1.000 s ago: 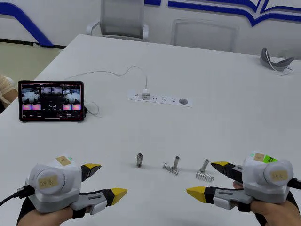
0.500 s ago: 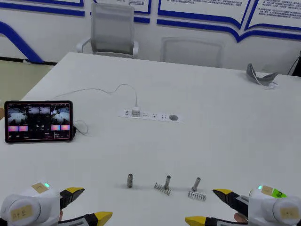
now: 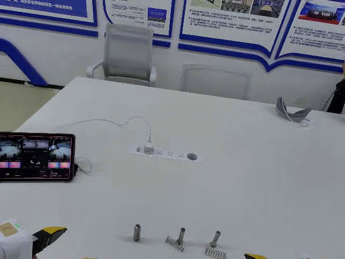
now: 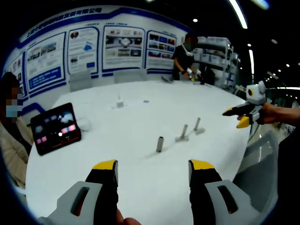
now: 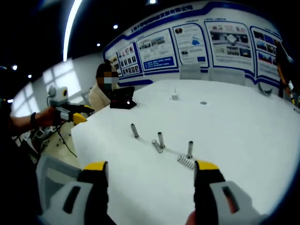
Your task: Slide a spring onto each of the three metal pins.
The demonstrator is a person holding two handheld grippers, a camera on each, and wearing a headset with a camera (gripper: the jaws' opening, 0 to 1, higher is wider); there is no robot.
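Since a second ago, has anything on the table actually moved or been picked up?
Mostly the view tilted upward. The left claw drew away leftward from the pins; it and the right claw stay open, holding nothing. The pins, loose springs and tablet have not moved.

The table (image 3: 259,178) was smooth, matt white; the three pins (image 3: 181,235) were grey metal with a dull sheen, the springs (image 3: 215,252) coiled metal wire. The tablet (image 3: 35,156) carried a glossy screen; the power strip (image 3: 164,153) was white plastic, the chair (image 3: 128,53) back grey mesh.
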